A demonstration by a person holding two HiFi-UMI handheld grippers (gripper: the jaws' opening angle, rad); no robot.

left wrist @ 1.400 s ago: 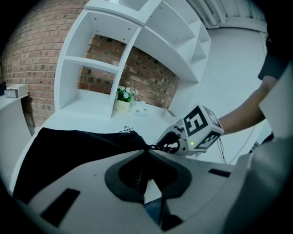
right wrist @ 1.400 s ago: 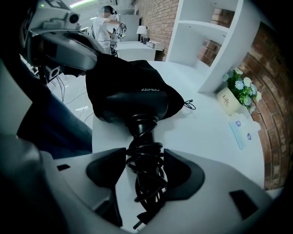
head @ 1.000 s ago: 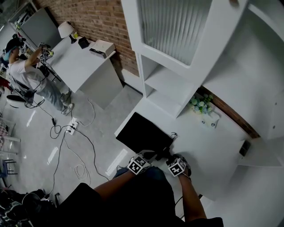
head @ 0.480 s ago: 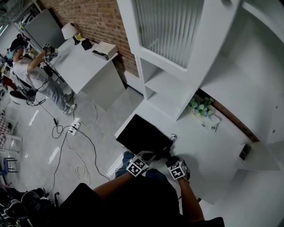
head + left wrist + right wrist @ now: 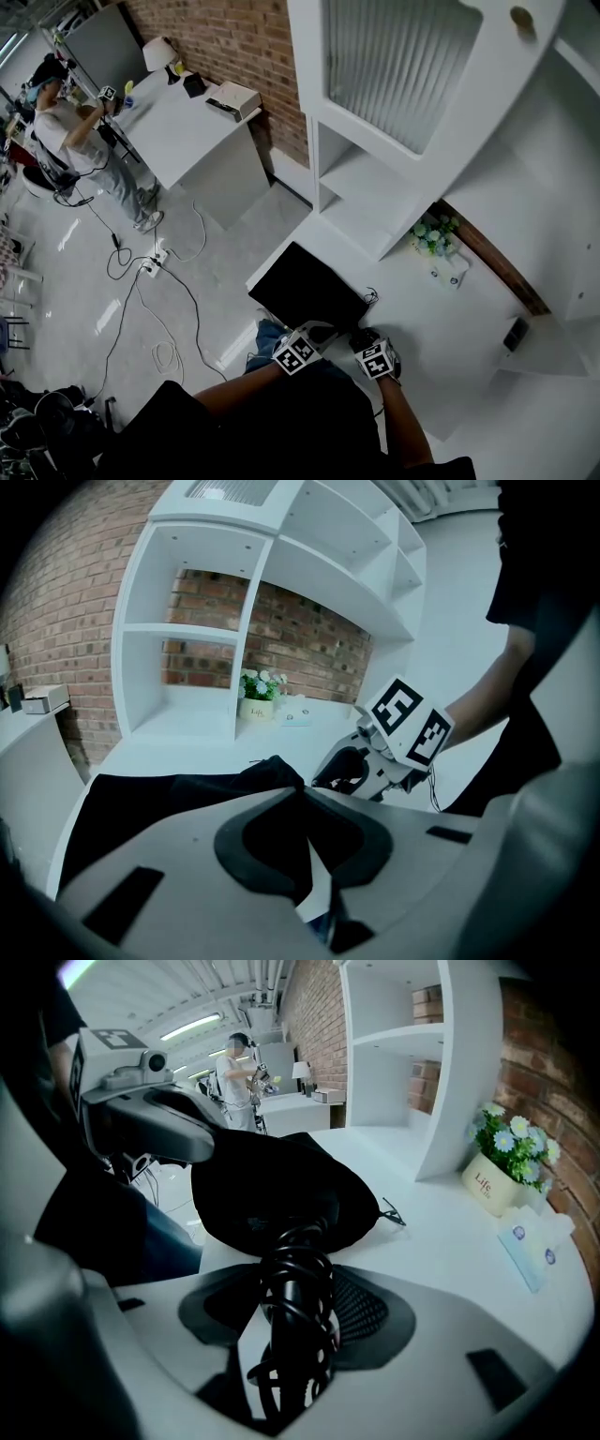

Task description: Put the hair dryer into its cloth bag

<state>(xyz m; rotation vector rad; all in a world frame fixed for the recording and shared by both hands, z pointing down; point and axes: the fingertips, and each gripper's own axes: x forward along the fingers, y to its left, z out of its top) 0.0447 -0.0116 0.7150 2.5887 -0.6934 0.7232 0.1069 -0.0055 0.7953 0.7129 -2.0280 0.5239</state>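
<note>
A black cloth bag (image 5: 305,292) lies flat on the white table (image 5: 441,319), its mouth towards me. My left gripper (image 5: 314,336) is shut on the bag's near edge, and black cloth (image 5: 281,832) fills the gap between its jaws. The hair dryer's black handle (image 5: 295,1307), with its cord wound round it, stands between the jaws of my right gripper (image 5: 300,1269). Those jaws are closing on it. The dryer's head is hidden inside the bag (image 5: 272,1185). In the left gripper view the right gripper (image 5: 370,766) sits just past the bag's raised edge.
A small pot of flowers (image 5: 502,1171) and a card box (image 5: 530,1246) stand at the table's back by the white shelf unit (image 5: 375,178). The table's front edge (image 5: 258,281) drops to a floor with cables (image 5: 159,281). A person (image 5: 66,131) works at a far desk.
The head view has shifted a little. Both grippers stay together at the bag's near edge, with no visible change in what they hold.
</note>
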